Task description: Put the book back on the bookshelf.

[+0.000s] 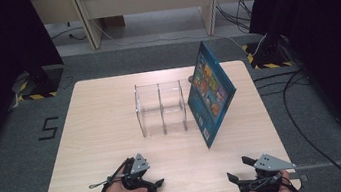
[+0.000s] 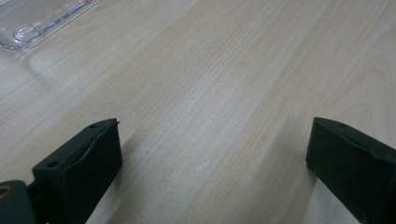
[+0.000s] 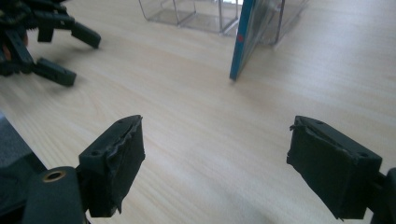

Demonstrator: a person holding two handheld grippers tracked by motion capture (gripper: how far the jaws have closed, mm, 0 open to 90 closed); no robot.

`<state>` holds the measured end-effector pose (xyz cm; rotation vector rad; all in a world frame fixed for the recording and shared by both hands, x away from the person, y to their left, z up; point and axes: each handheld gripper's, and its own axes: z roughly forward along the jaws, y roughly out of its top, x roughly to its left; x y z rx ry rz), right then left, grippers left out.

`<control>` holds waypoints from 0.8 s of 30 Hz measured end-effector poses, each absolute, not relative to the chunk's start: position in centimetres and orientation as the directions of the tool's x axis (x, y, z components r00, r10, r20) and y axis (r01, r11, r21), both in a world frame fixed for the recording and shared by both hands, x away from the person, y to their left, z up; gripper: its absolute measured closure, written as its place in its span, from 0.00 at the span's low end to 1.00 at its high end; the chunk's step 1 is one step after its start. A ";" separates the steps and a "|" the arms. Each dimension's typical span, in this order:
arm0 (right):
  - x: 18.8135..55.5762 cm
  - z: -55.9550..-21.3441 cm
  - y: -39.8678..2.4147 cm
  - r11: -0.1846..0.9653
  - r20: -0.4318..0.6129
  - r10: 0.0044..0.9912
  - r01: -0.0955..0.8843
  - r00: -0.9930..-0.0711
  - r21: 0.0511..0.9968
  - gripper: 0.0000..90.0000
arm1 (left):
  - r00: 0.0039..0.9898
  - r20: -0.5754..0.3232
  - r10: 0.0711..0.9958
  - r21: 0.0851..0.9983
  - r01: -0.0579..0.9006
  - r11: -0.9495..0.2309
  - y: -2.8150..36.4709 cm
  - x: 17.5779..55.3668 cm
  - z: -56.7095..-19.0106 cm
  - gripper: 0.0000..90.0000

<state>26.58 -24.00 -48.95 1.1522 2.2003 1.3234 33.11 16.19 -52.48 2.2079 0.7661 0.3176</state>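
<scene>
Two pairs of jaws, both spread wide with nothing between them. My right gripper [image 1: 238, 169] sits low at the table's [image 1: 103, 135] near right corner, jaws apart over bare wood. My left gripper [image 1: 150, 176] rests near the near edge, left of the middle, released as well, its pads clear of everything.

Ahead, toward the middle of the table, stands the clear rack [image 1: 161, 108], its slots empty. The book [image 1: 210, 92] leans against the rack's right end, tilted, its bottom edge on the table toward the right edge and its top resting on the rack.

I judge the book is what I reach for. The lean is the risk: a nudge from one jaw against the cover could slide its foot outward and drop it flat, or push the light rack across the wood. Gripping the cover alone could let the pages fan open. Coming in too low, I could scrape the table.
</scene>
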 end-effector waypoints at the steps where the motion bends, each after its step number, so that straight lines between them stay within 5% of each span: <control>1: 26.5 -49.0 -24.0 0.253 0.120 0.775 0.479 -0.621 0.841 0.21 | 0.789 -0.014 0.614 0.736 0.424 -0.528 16.2 33.1 -52.5 0.03; 14: 26.2 -50.0 -23.5 0.372 0.062 0.772 0.528 -0.633 0.763 0.20 | 0.789 -0.014 0.614 0.736 0.424 -0.528 16.2 33.1 -52.5 0.03; 19: 26.1 -51.1 -22.9 0.494 0.011 0.748 0.567 -0.664 0.659 0.16 | 0.789 -0.014 0.614 0.736 0.424 -0.528 16.2 33.1 -52.5 0.03; 24: 25.9 -51.3 -22.4 0.514 -0.011 0.729 0.537 -0.684 0.669 0.17 | 0.789 -0.014 0.614 0.736 0.424 -0.528 16.2 33.1 -52.5 0.03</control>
